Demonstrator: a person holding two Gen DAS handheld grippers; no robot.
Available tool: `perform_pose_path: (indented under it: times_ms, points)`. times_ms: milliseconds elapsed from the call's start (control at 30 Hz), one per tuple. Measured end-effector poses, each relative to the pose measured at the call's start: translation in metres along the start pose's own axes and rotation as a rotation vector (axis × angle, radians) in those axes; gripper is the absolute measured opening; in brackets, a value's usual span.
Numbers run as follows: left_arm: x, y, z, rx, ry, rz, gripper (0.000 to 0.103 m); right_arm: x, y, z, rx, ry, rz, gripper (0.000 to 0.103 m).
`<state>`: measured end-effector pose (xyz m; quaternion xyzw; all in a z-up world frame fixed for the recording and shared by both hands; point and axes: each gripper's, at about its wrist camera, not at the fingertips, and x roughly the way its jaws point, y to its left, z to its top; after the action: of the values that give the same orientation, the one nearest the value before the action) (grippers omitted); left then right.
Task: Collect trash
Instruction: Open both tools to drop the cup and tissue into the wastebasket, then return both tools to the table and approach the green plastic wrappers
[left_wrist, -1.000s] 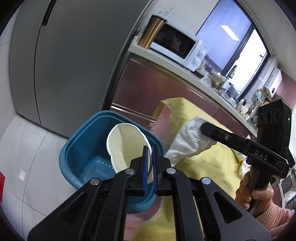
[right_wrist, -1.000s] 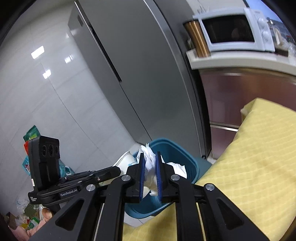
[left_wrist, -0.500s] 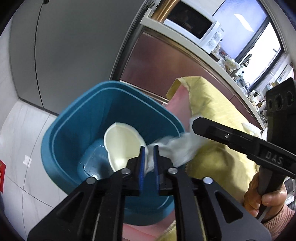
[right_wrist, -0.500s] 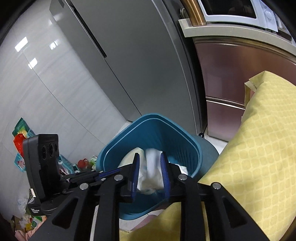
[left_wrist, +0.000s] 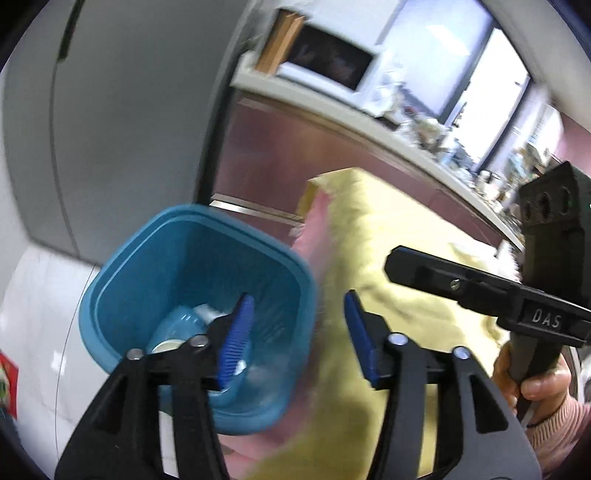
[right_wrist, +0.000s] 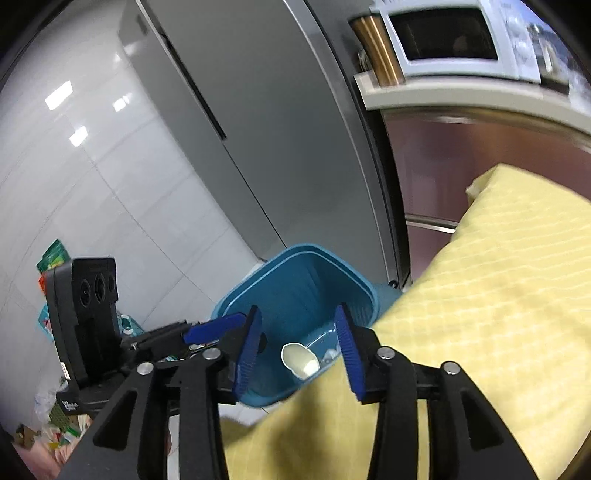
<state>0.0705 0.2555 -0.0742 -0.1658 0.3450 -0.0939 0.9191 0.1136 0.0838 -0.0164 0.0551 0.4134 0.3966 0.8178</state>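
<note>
A blue trash bin (left_wrist: 155, 258) stands on the floor beside the table's yellow cloth; it also shows in the right wrist view (right_wrist: 306, 273). A white paper cup (right_wrist: 300, 357) lies on the bin's bottom, partly seen in the left wrist view (left_wrist: 166, 345). White tissue next to it is barely visible. My left gripper (left_wrist: 297, 332) is open and empty above the bin's near rim. My right gripper (right_wrist: 299, 343) is open and empty above the bin. The right gripper's body (left_wrist: 498, 291) is seen at right in the left wrist view, and the left gripper's body (right_wrist: 96, 328) at left in the right wrist view.
A yellow cloth (right_wrist: 498, 295) over a pink layer (left_wrist: 314, 229) covers the table to the right of the bin. A grey fridge (right_wrist: 258, 129) and a counter with a microwave (right_wrist: 443, 37) stand behind. Packets and litter (right_wrist: 48, 424) lie on the floor at left.
Both grippers opened. The paper cup left the left gripper and the tissue left the right gripper; both now lie in the bin. Both grippers have lifted back a little.
</note>
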Motion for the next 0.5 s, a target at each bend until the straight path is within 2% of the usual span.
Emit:
perform_pose_path:
  times_ms: [100,233,367,500]
  points:
    - [-0.01,-0.035,-0.002,0.071,-0.022,-0.05,0.061,-0.032,0.0,-0.006,-0.029,-0.039,-0.006,0.046]
    - [-0.012,-0.082,-0.008,0.146,-0.023,-0.147,0.063,-0.077,-0.005,-0.015,-0.048,-0.102,-0.026,0.048]
    - [-0.008,-0.129,-0.021,0.208,0.009,-0.253,0.064,-0.123,-0.019,-0.03,-0.029,-0.168,-0.071,0.05]
    - [0.003,-0.17,-0.038,0.249,0.061,-0.351,0.064,-0.164,-0.038,-0.048,0.017,-0.223,-0.155,0.05]
